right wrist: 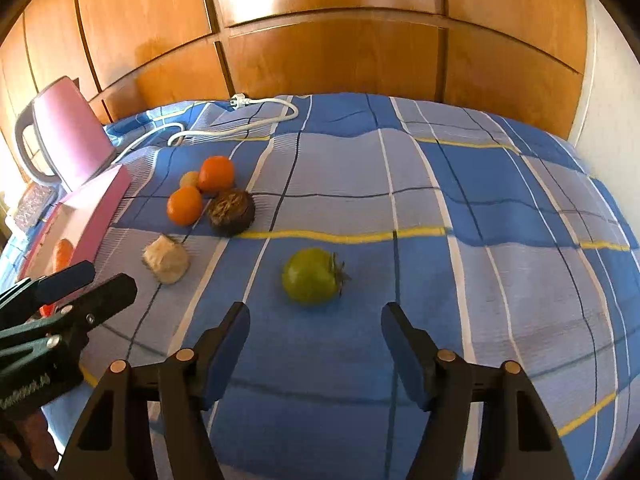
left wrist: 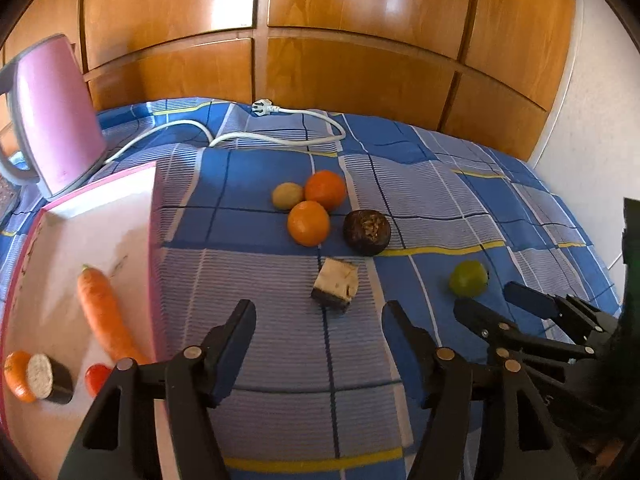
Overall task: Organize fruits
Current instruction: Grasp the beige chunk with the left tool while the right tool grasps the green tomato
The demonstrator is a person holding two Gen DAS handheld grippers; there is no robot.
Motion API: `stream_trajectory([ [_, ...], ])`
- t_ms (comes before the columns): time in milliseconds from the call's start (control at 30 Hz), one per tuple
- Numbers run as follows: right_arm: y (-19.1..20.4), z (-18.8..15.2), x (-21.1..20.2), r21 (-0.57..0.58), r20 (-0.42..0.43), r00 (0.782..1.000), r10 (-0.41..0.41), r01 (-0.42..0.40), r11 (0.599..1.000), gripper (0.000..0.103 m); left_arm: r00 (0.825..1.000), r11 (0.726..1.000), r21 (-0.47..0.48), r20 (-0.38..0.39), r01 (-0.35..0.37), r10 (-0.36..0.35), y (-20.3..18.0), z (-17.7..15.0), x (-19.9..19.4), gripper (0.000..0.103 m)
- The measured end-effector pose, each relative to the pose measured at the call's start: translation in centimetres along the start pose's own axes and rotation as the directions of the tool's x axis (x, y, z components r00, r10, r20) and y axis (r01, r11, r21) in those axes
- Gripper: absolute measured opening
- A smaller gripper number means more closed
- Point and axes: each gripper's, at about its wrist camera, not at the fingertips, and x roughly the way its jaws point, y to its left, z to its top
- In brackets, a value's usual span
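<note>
The right tongs hang spread and empty, the green tomato just ahead between their tips. The left tongs, also spread, face a pale cut chunk on the checked cloth.

Left gripper gapes above the cloth — cut chunk just ahead, oranges beyond, carrot in the box.

On cloth: 2 oranges, 1 green tomato, 1 small yellow fruit, 1 dark round fruit, 1 cut chunk. In box: 1 carrot, 1 orange.
</note>
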Motion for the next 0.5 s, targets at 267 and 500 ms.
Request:
stream_trajectory([
  [267, 0.1, 1.3, 2.6, -0.050, -0.009, 1.000, -0.020, 0.020, 0.999, 0.035, 1.000, 1.000, -0.021, -0.030, -0.003, 0.002, -0.2, 1.0, 3.2, 0.066],
  [500, -0.5, 1.1, 2.7, -0.024, 0.003, 1.000, 0.012, -0.012, 1.000, 0.036, 0.998, 0.999, -0.006, -0.036, -0.043, 0.043, -0.6, 0.7, 5.1, 0.044],
])
